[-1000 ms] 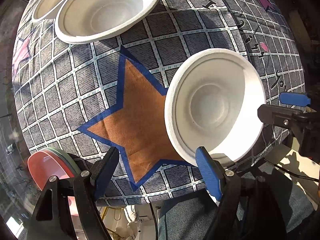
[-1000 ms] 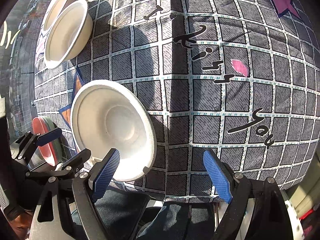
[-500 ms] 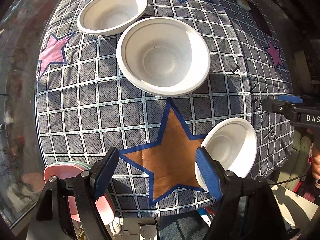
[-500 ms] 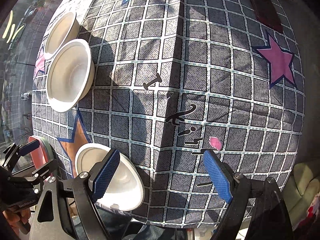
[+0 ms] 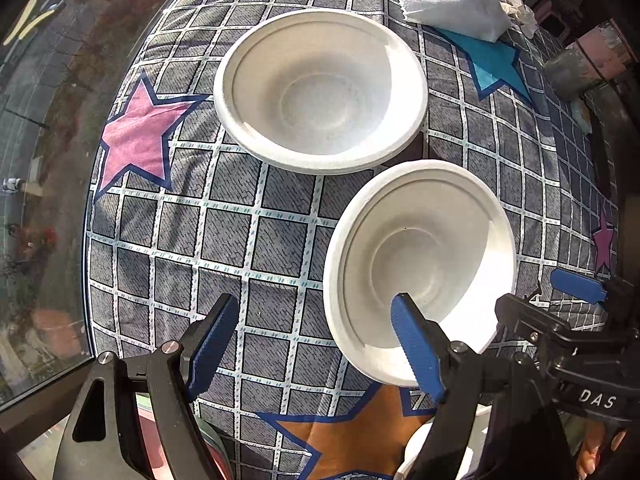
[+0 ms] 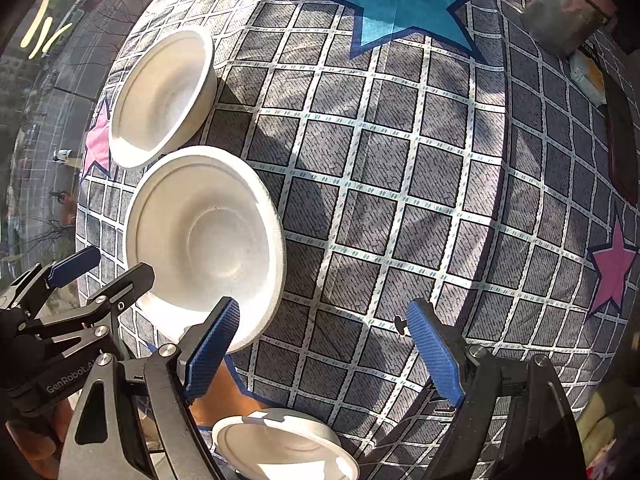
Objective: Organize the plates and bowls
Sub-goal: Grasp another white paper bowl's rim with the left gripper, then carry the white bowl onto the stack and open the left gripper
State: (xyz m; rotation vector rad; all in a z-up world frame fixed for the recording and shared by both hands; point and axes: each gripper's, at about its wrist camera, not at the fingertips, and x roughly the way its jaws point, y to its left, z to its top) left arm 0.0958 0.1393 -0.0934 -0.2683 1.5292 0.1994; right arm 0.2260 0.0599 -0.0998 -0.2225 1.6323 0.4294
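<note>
Three white paper bowls stand on the star-patterned cloth. The middle bowl (image 5: pixel 420 264) (image 6: pixel 204 244) lies just ahead of both grippers. The far bowl (image 5: pixel 320 88) (image 6: pixel 160 96) sits behind it. The near bowl (image 6: pixel 284 446) is by the front edge, below the right gripper. My left gripper (image 5: pixel 316 348) is open and empty, its right finger over the middle bowl's near rim. My right gripper (image 6: pixel 324 352) is open and empty, its left finger at that bowl's near right rim. Each gripper shows in the other's view.
A white cloth (image 5: pixel 452 8) lies at the table's far side by a blue star. A grey metal tin (image 6: pixel 564 12) and a dark tray (image 6: pixel 620 148) stand at the far right. Pink and green plates (image 5: pixel 208 440) peek out under the left gripper. A glass wall runs along the left.
Both grippers have moved forward over the table, from the near bowl to the middle bowl. The near bowl has dropped below the right gripper. Both stayed open.
</note>
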